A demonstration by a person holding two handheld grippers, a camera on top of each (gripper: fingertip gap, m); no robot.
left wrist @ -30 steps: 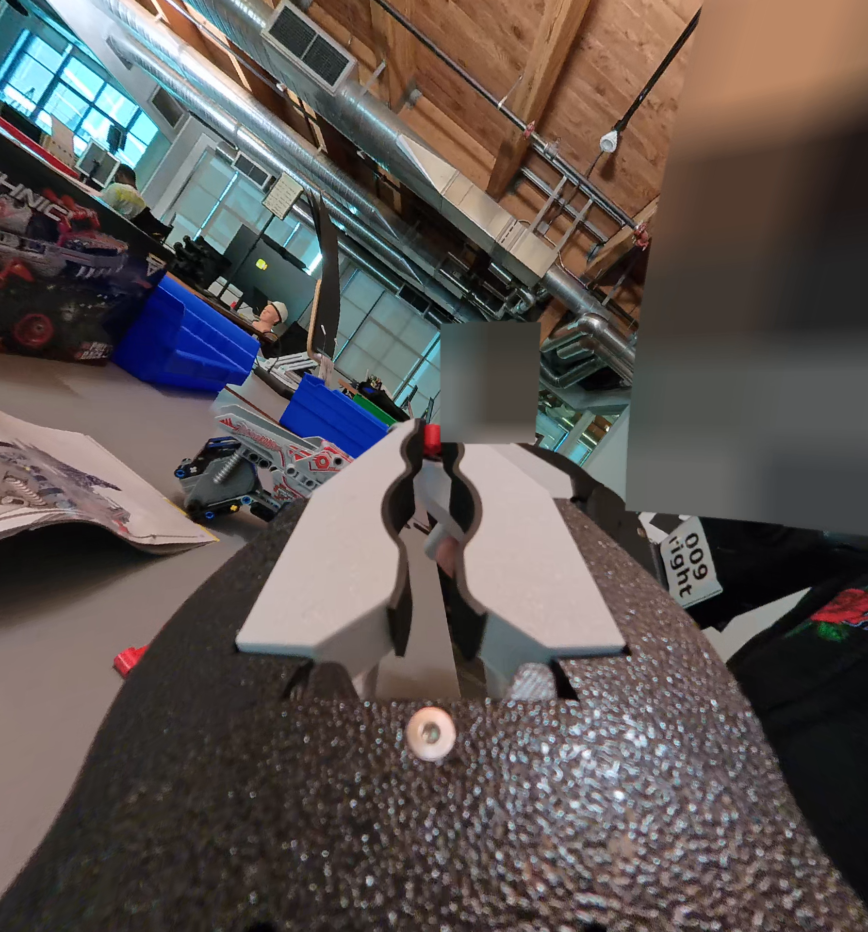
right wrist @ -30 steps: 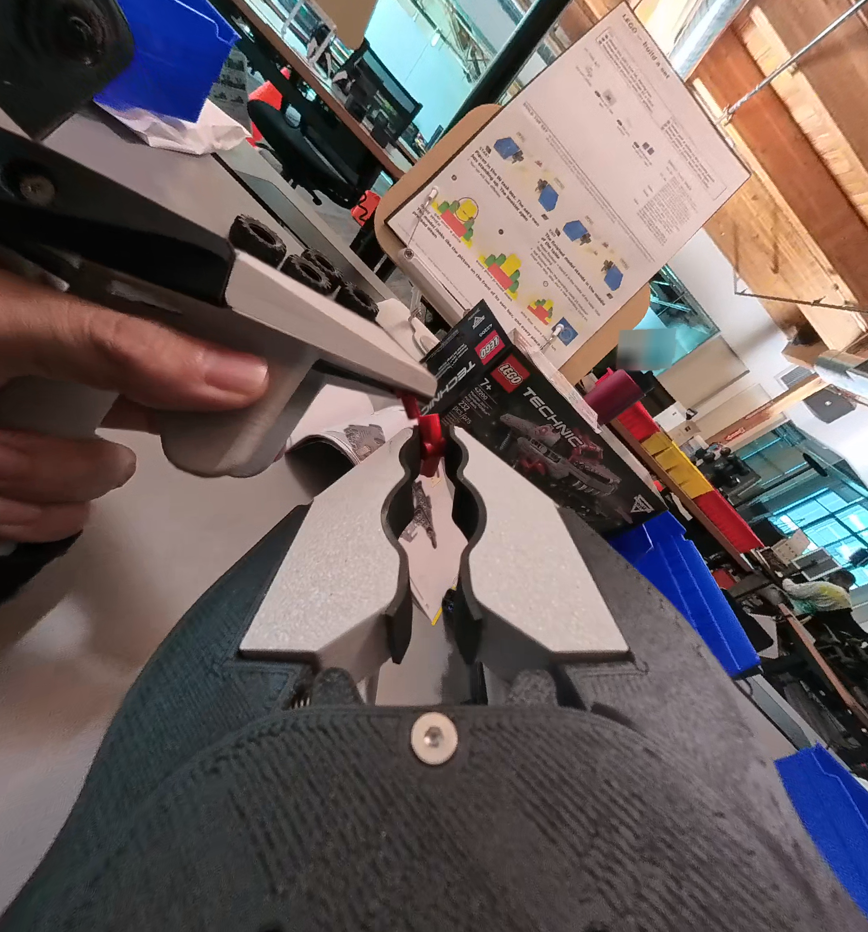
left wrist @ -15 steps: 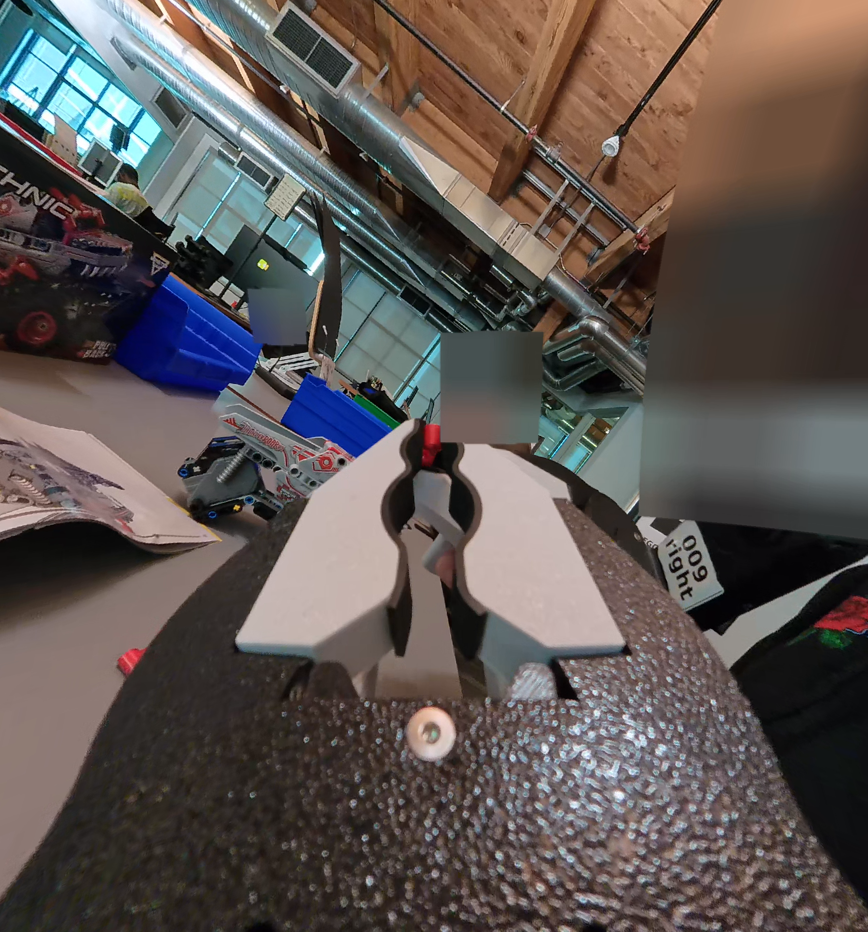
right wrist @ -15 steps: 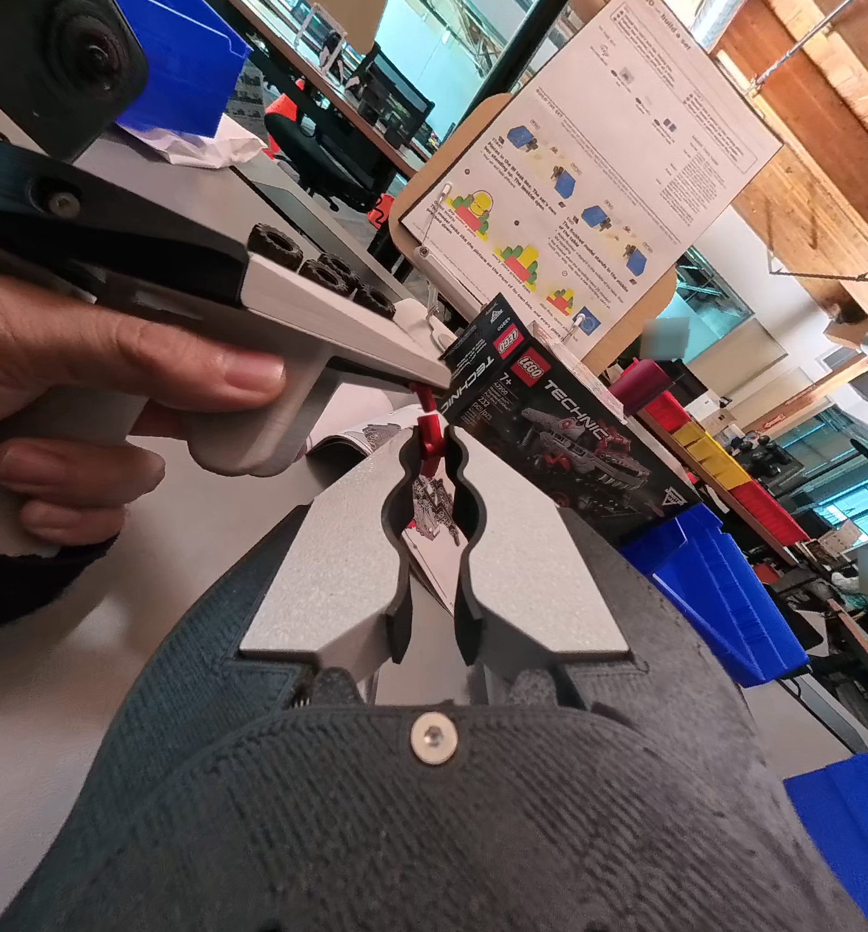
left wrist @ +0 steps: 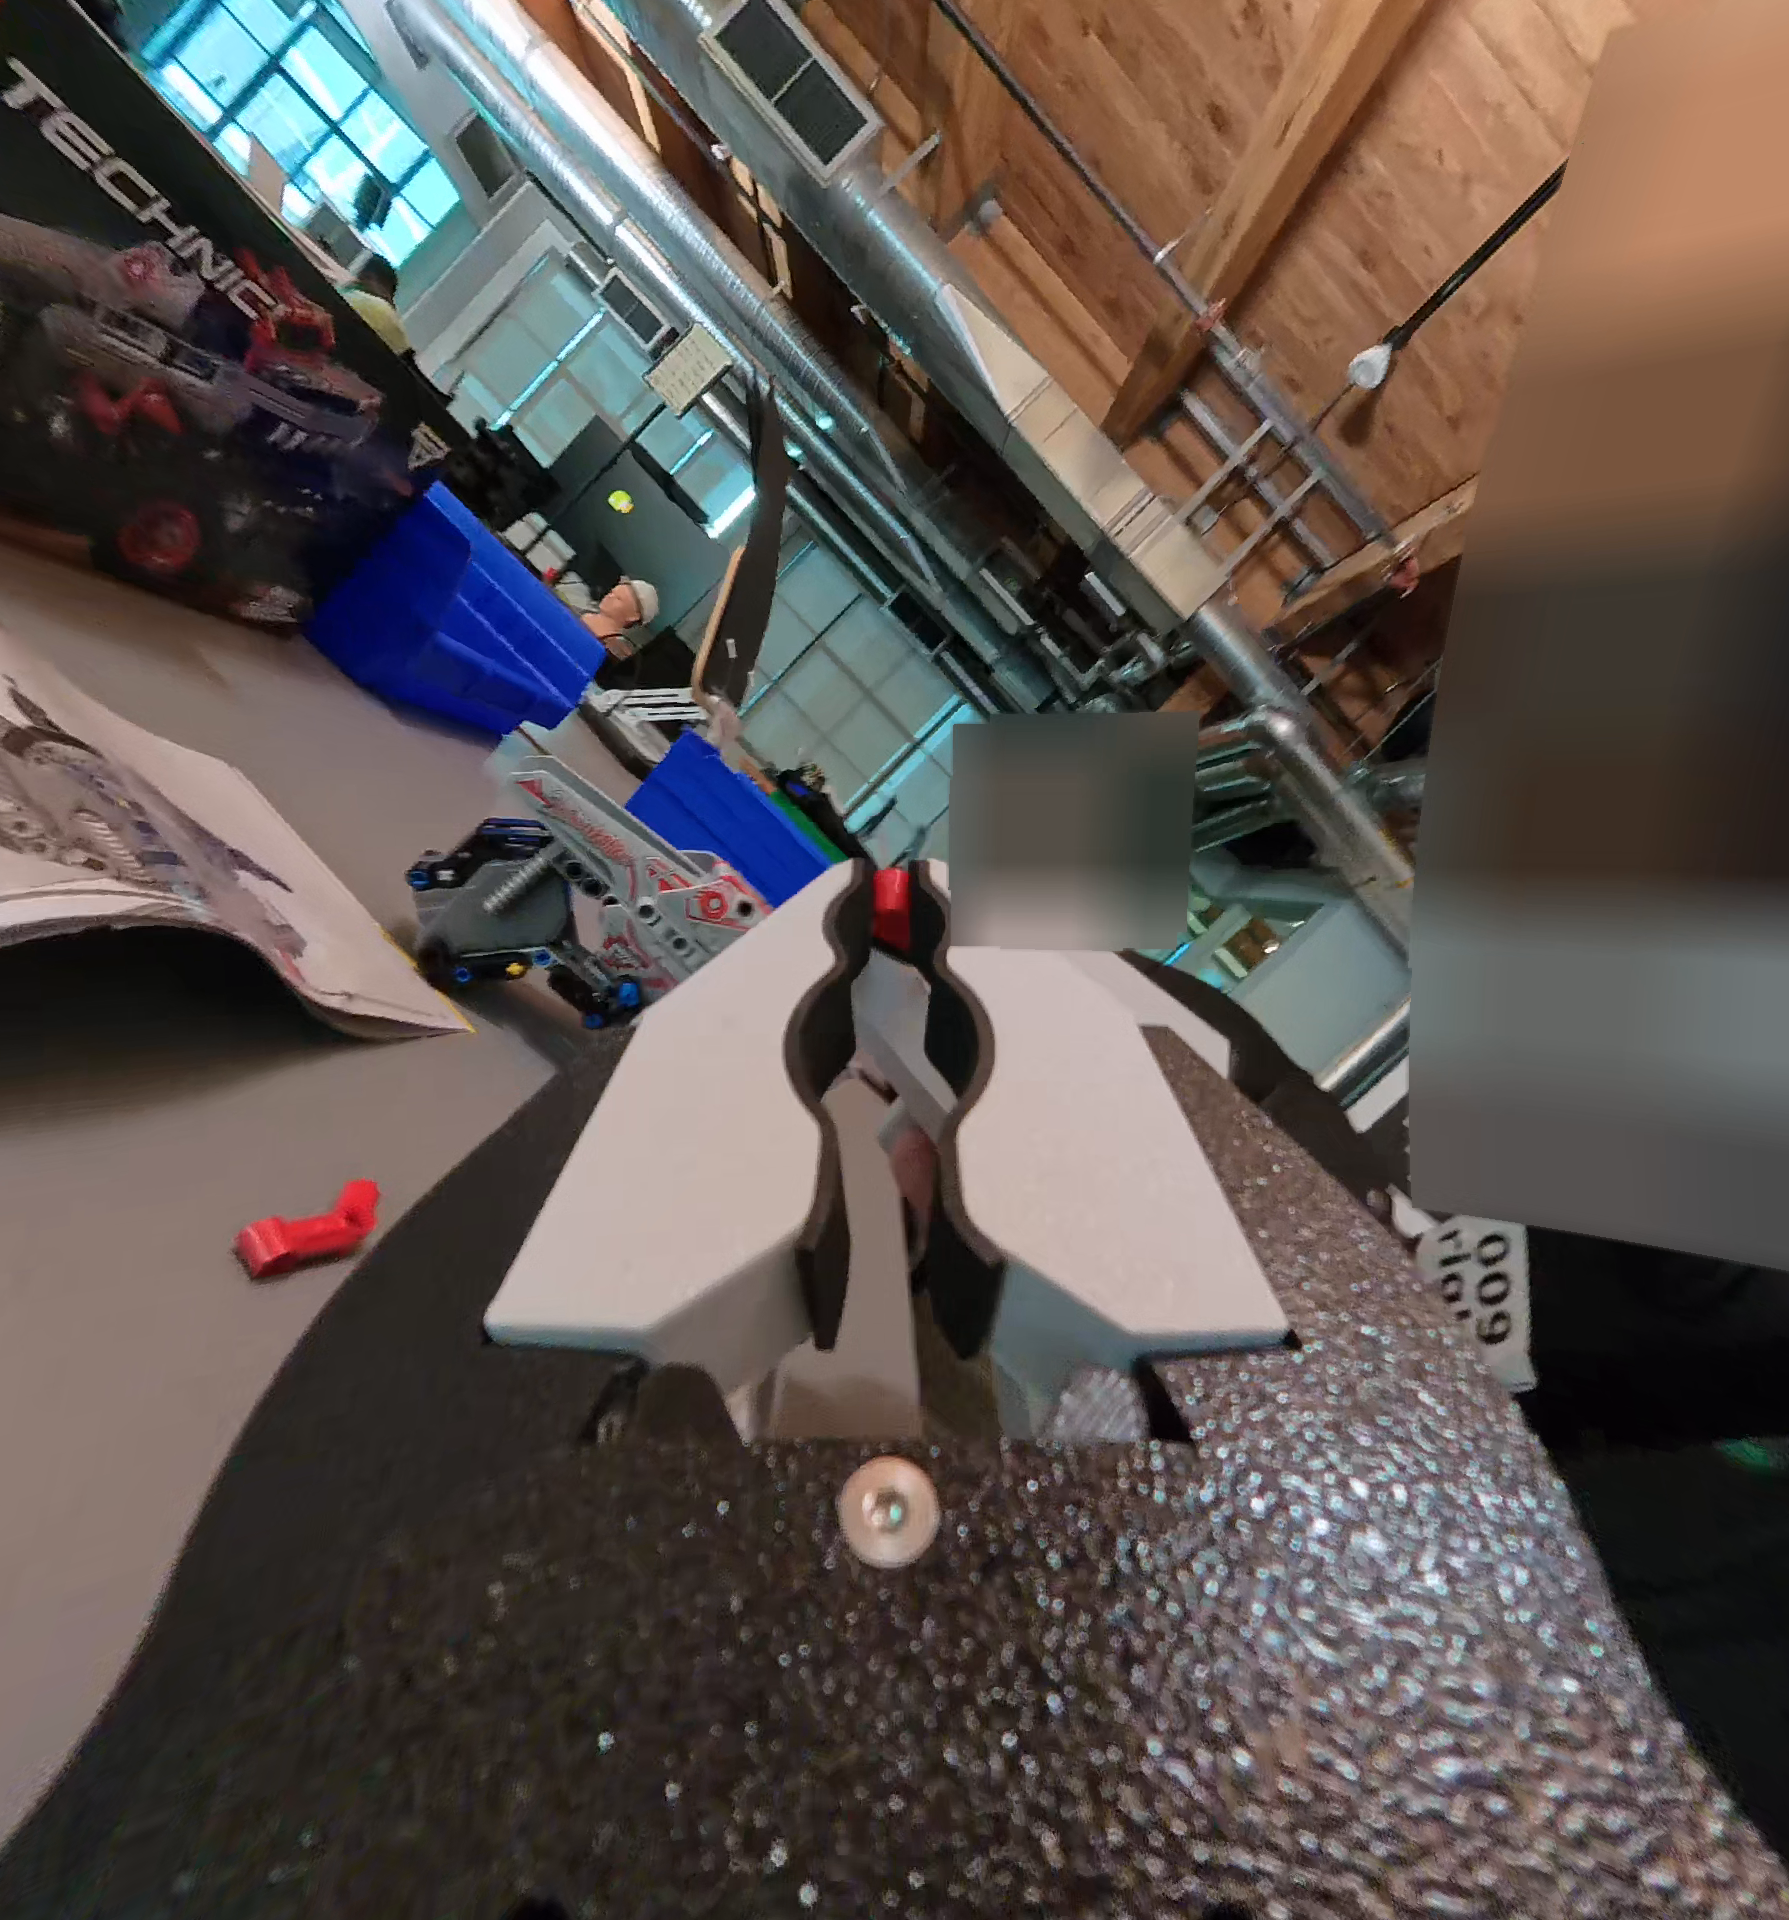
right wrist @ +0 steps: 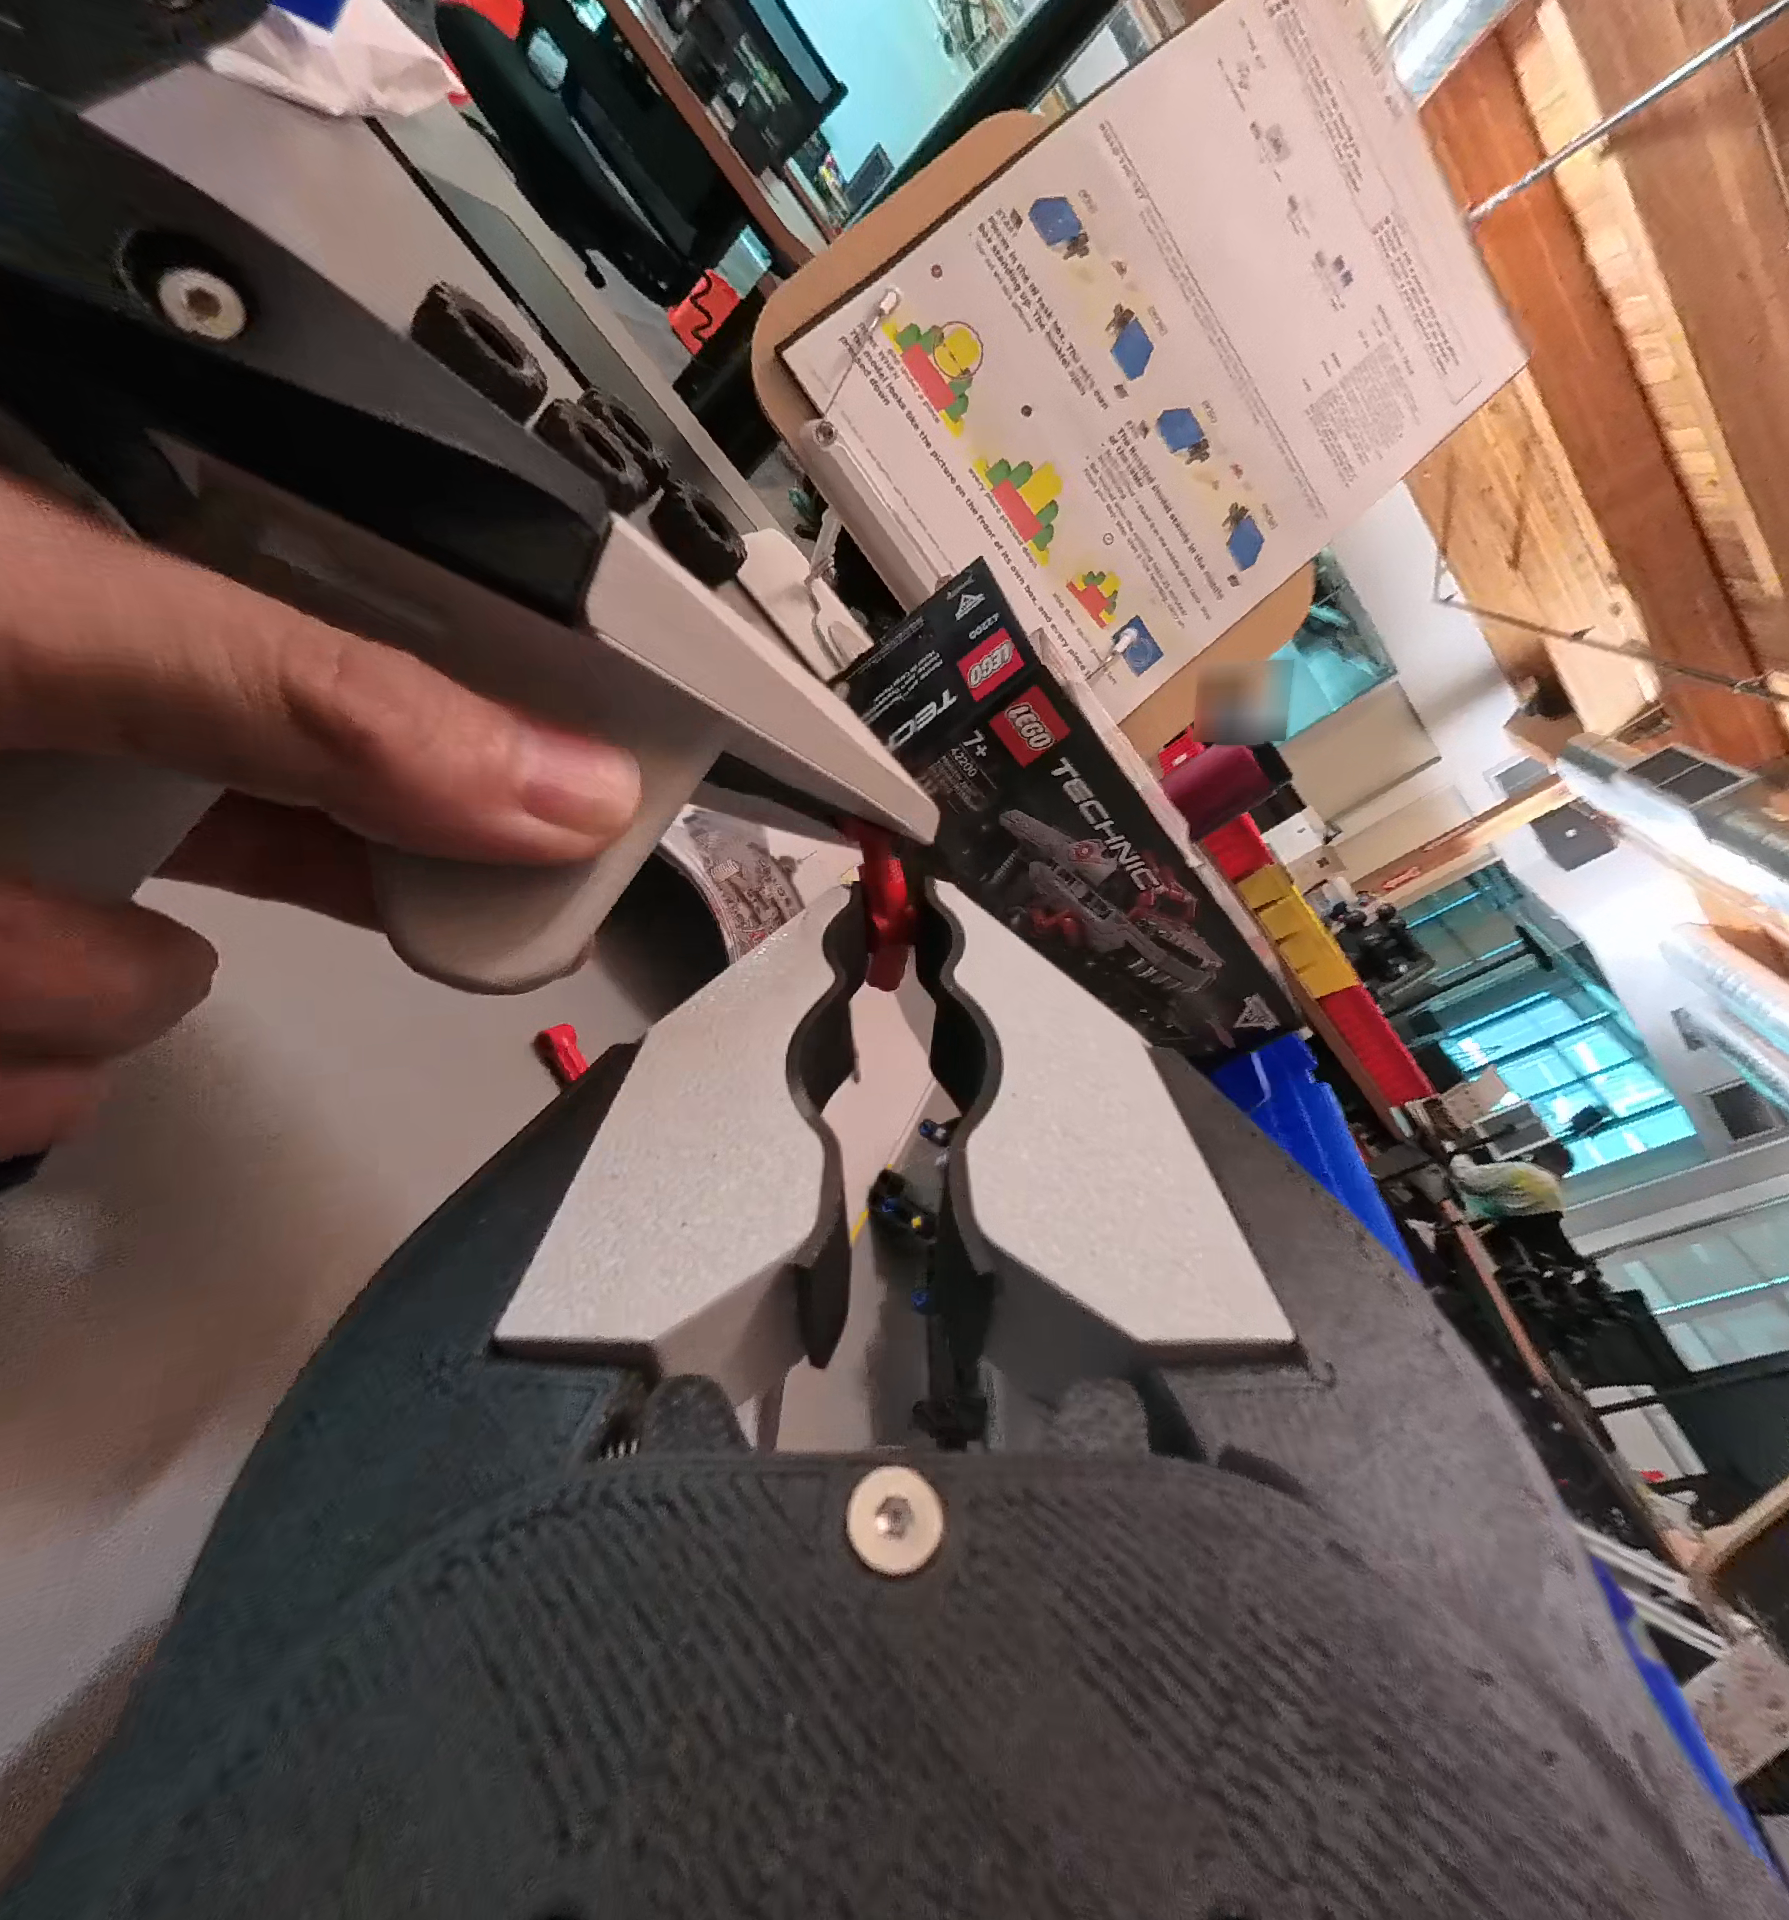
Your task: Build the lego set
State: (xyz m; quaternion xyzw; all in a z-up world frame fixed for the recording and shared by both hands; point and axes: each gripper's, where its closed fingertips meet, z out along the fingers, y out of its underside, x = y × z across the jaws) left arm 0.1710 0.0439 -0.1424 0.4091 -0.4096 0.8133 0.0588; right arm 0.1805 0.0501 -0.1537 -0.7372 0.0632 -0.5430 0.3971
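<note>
My left gripper point(left wrist: 890, 878) is shut on a small red lego piece point(left wrist: 891, 906) at its fingertips, held above the grey table point(left wrist: 142, 1455). My right gripper point(right wrist: 888, 904) is shut on a red lego piece point(right wrist: 885, 920) too. The left gripper point(right wrist: 874, 805), held by a hand point(right wrist: 277, 717), meets it tip to tip there. I cannot tell whether this is one piece or two joined. A partly built grey and red model point(left wrist: 578, 914) lies on the table beyond. A loose red piece point(left wrist: 308, 1236) lies on the table and also shows in the right wrist view point(right wrist: 563, 1049).
An open instruction booklet point(left wrist: 142, 862) lies at the left. The set's dark box point(right wrist: 1056, 831) stands behind, with blue bins point(left wrist: 464, 644) beside it. Black tyres point(right wrist: 599, 447) sit on a far surface. A board with a picture sheet point(right wrist: 1129, 343) stands at the back. The grippers are tip to tip, or close to it.
Both grippers stay shut and joined at the red piece. Both views have tilted, and the loose red piece on the table shows more fully.
</note>
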